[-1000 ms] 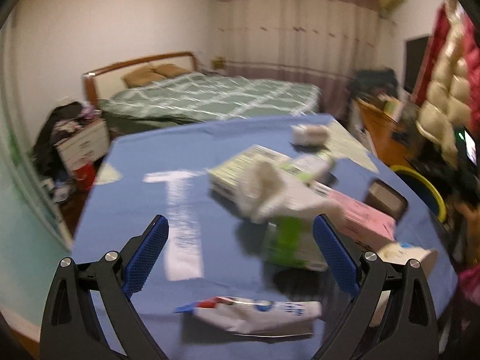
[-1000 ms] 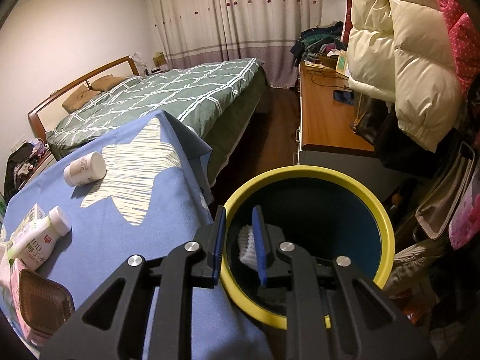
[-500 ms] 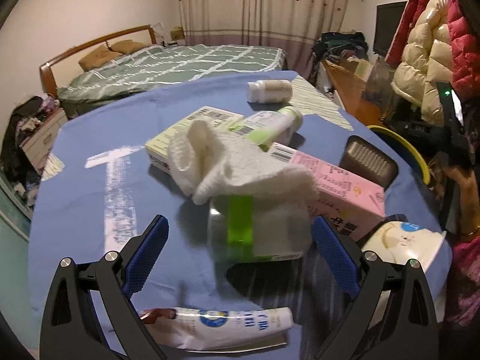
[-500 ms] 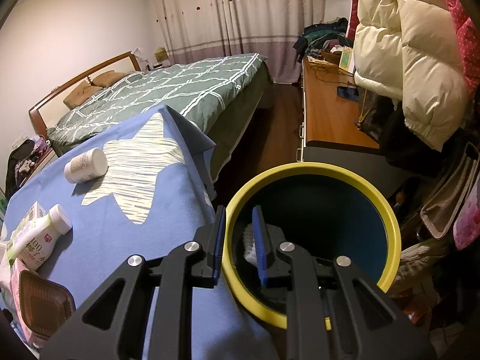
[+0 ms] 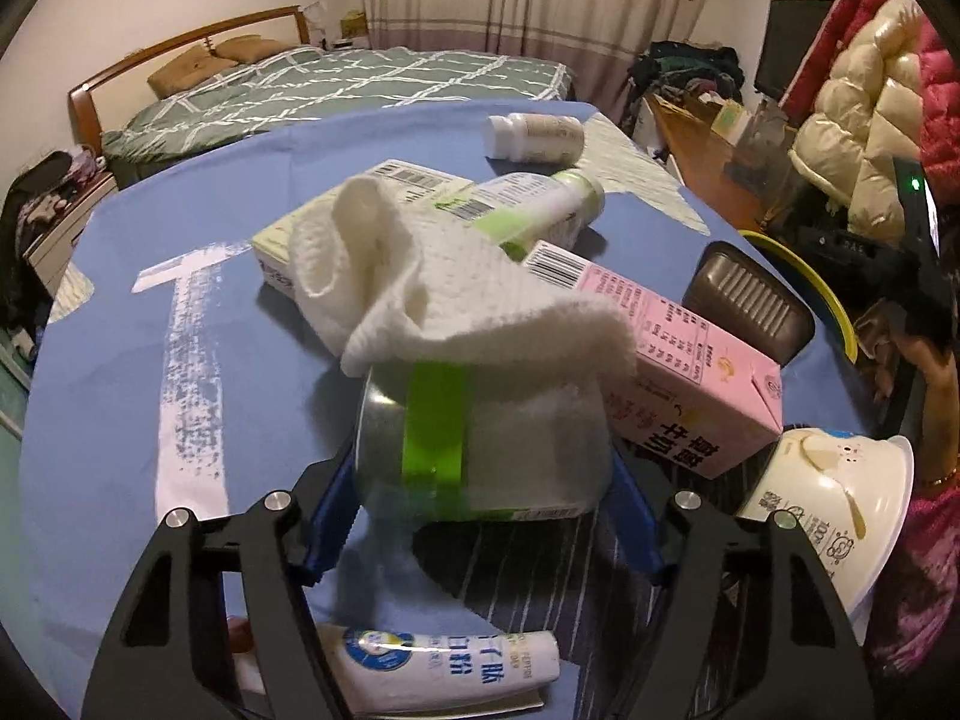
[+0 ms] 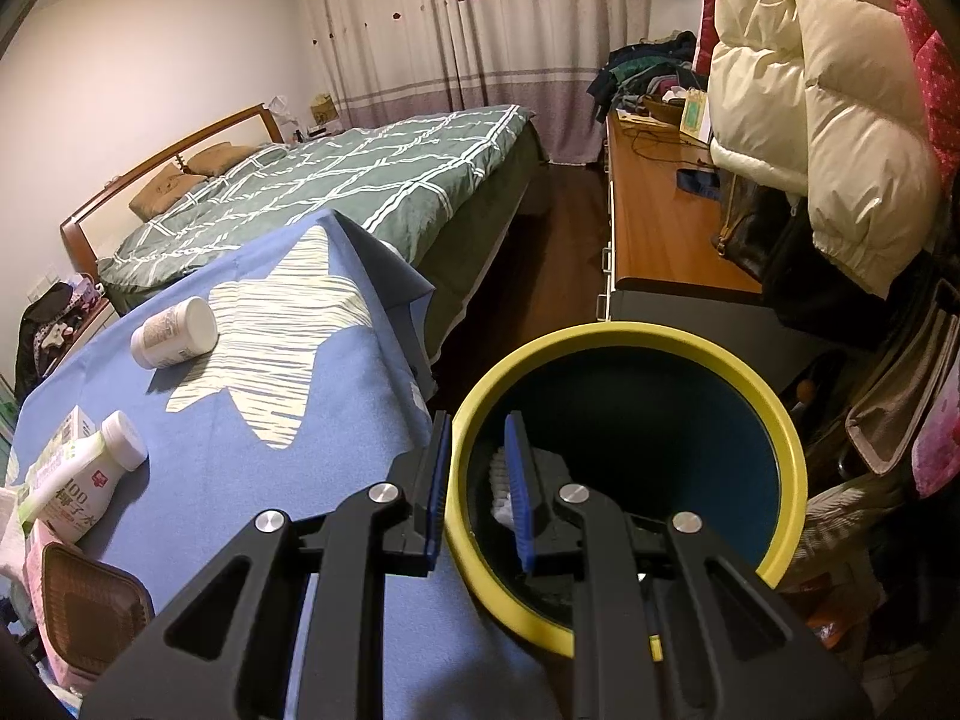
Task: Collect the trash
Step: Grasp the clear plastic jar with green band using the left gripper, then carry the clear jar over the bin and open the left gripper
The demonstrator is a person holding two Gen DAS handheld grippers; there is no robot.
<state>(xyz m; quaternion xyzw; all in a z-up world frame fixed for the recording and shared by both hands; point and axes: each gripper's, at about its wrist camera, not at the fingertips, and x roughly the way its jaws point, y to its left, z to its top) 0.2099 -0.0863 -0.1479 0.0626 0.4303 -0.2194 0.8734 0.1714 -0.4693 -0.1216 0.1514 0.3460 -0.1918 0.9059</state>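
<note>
In the left wrist view my left gripper (image 5: 480, 516) is open, its blue pads on either side of a clear cup with a green band (image 5: 432, 438). A crumpled white paper towel (image 5: 456, 288) drapes over the cup. In the right wrist view my right gripper (image 6: 477, 492) is shut on the yellow rim of a dark blue trash bin (image 6: 624, 480), one pad outside and one inside. White trash (image 6: 501, 480) lies in the bin's bottom.
On the blue tablecloth (image 5: 108, 396) lie a pink milk carton (image 5: 672, 354), a white-green bottle (image 5: 540, 204), a pill jar (image 5: 534, 135), a brown tray (image 5: 747, 306), a white bowl (image 5: 834, 504) and a tube (image 5: 420, 666). A bed (image 6: 336, 180) and a wooden desk (image 6: 660, 222) stand beyond.
My left gripper has moved forward over the table until the cup sits between its pads. My right gripper has stayed on the bin's rim.
</note>
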